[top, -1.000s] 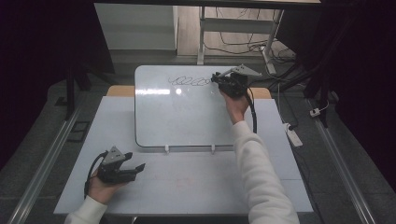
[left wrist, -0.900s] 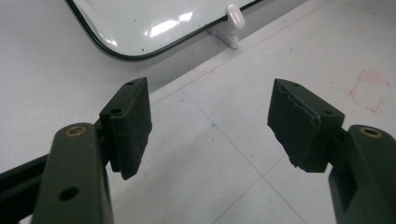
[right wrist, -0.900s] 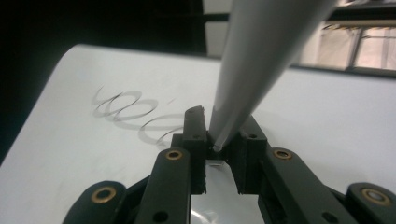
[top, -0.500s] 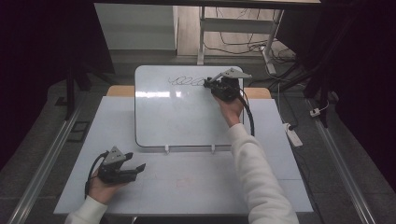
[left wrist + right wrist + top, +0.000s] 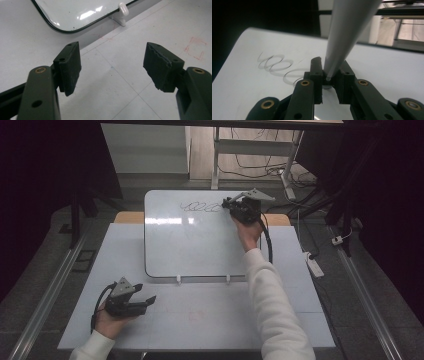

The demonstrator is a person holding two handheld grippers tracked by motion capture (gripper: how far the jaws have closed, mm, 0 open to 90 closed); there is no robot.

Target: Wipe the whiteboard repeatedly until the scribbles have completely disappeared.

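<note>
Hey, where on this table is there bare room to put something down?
The pale table is bare in front of the white rounded whiteboard, between the left gripper and the white sleeve, and along the whiteboard's left side. It is crowded at the whiteboard's far edge, where the right gripper holds a grey marker by the loop scribbles.

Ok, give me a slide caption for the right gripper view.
Right gripper shut on a grey marker, over looped scribbles on the whiteboard.

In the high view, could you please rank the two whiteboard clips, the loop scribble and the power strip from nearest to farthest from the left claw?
1. Left clip, on the whiteboard's near edge, closest to the left claw.
2. Right clip, along the same edge.
3. Loop scribble, at the board's far edge.
4. Power strip, on the floor, off the table's right side.
</note>
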